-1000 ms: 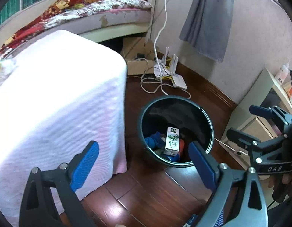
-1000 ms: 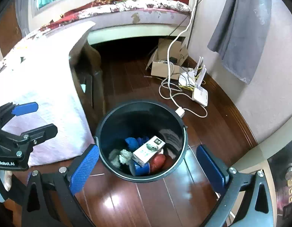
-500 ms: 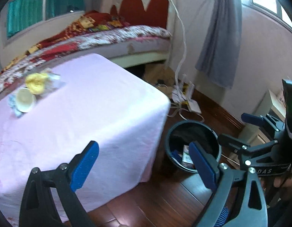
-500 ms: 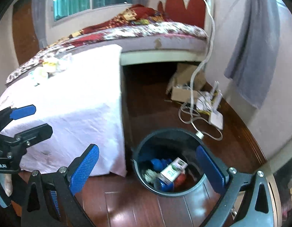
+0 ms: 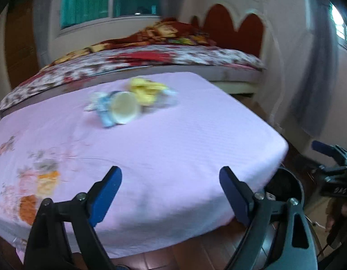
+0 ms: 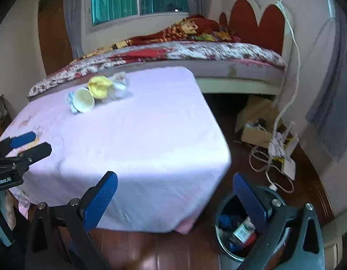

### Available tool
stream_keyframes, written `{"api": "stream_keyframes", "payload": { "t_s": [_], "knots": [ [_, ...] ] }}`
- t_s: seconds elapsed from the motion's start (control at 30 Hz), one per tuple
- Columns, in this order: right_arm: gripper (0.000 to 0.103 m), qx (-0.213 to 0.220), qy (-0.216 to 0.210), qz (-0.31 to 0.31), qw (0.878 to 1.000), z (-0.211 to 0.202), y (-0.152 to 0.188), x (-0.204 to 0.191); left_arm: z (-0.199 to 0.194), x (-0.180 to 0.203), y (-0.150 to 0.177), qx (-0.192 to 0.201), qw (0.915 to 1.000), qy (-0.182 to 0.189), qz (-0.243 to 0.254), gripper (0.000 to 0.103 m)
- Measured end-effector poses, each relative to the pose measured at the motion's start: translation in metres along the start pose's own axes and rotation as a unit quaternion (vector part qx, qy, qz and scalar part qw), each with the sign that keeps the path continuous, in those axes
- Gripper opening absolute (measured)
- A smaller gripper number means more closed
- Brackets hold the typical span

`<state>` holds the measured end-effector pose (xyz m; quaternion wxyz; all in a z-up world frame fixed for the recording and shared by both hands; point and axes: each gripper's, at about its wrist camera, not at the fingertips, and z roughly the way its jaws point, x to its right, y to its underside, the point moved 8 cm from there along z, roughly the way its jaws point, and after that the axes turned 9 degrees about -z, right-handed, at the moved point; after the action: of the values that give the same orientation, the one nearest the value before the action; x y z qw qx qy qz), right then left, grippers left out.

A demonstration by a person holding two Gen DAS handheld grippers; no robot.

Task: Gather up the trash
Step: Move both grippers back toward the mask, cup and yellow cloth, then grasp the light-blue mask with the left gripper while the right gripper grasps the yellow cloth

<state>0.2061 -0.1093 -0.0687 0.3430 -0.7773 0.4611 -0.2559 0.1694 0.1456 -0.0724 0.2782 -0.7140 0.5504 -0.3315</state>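
Note:
A small heap of trash lies at the far side of the pink-clothed table (image 5: 173,148): a white paper cup (image 5: 125,110) on its side, a yellow crumpled wrapper (image 5: 145,91) and a light blue wrapper (image 5: 103,110). The cup (image 6: 84,100) and yellow wrapper (image 6: 99,86) also show in the right wrist view. The dark bin (image 6: 238,231) with a carton and other trash stands on the floor by the table's right corner. My left gripper (image 5: 170,194) is open and empty over the table's near edge. My right gripper (image 6: 173,199) is open and empty above the table corner and bin.
A bed (image 6: 196,51) with a patterned blanket stands behind the table. A cardboard box (image 6: 255,132), white cables and a router (image 6: 283,153) lie on the wooden floor by the right wall. A grey curtain (image 6: 331,103) hangs at the right.
Both grippers have swung up and left from over the bin to face the table top. The trash heap has come into fuller view and the bin has dropped to the lower right.

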Motion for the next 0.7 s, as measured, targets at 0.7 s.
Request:
{"api": "stream_keyframes", "payload": {
  "t_s": [0.7],
  "knots": [
    [0.093, -0.003, -0.038, -0.042, 0.998, 0.116, -0.102, -0.077, 0.106, -0.113, -0.068, -0.021, 0.9953, -0.079, -0.052, 0.063]
  ]
}}
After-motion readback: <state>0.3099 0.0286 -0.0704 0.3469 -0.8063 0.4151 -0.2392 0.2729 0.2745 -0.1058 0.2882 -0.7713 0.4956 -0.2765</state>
